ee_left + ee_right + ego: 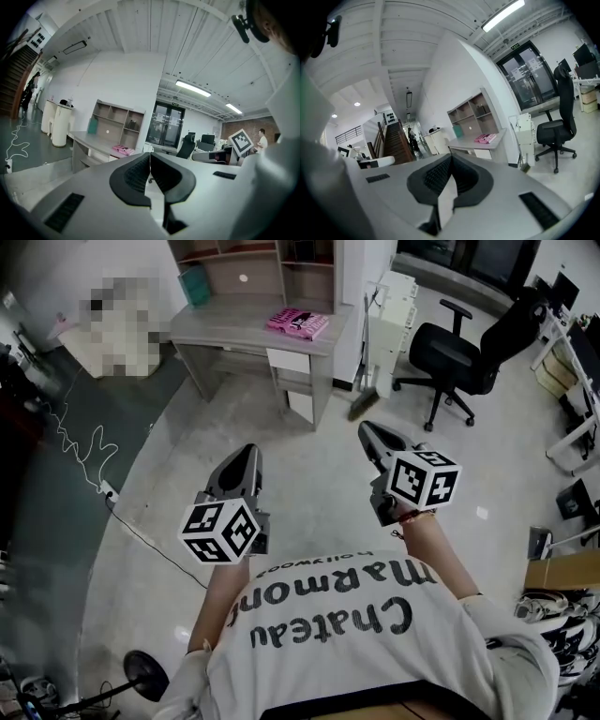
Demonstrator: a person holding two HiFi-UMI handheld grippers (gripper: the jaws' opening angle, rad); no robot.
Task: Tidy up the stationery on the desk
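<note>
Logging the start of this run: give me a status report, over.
Left gripper shut, empty. Right gripper shut, empty. Desk ahead across the floor, pink item on top. Office chair off right, apart from the desk.

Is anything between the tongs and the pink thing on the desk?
Nothing visible. Only bare floor lies between the left tongs, the right tongs and the desk holding the pink thing. The chair stands off to the right.

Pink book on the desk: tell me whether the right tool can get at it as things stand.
Probably not from here: the pink book lies on the desk, across open floor from the shut, empty right tool. Nothing blocks the way; stepping closer should do.
</note>
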